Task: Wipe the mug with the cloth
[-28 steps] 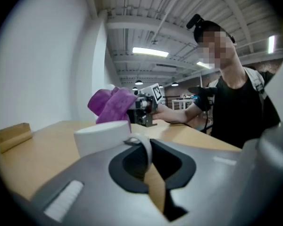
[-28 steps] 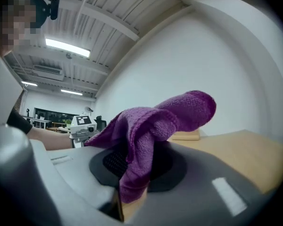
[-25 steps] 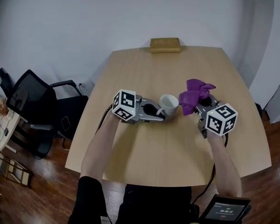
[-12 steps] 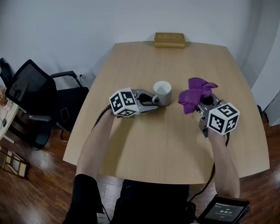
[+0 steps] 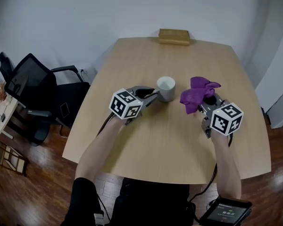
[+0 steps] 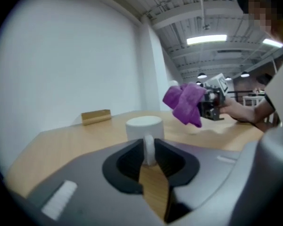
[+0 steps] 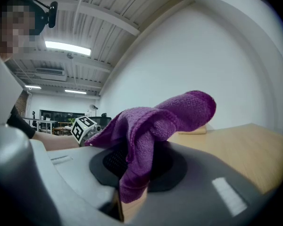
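Note:
A white mug [image 5: 165, 87] stands upright on the wooden table [image 5: 146, 145], its handle [image 6: 148, 149] turned toward my left gripper [image 5: 152, 96]. The left jaws have just been opening; they stand open on either side of the handle, with gaps showing and no pad pressing on it. My right gripper [image 5: 203, 101] hovers to the mug's right, shut on a bunched purple cloth [image 5: 197, 94]. That cloth [image 7: 155, 121] drapes over the right jaws and hides their tips. The left gripper view shows the cloth [image 6: 184, 102] apart from the mug [image 6: 144, 127].
A small wooden block [image 5: 174, 36] lies at the table's far edge. A black office chair [image 5: 33, 93] stands left of the table. A dark handheld device [image 5: 224, 213] sits near my lap at the lower right.
The mug, gripped and tilted a second ago, now stands upright on the table. The left jaws have opened off its handle and the left gripper has swung round. The right gripper barely moved.

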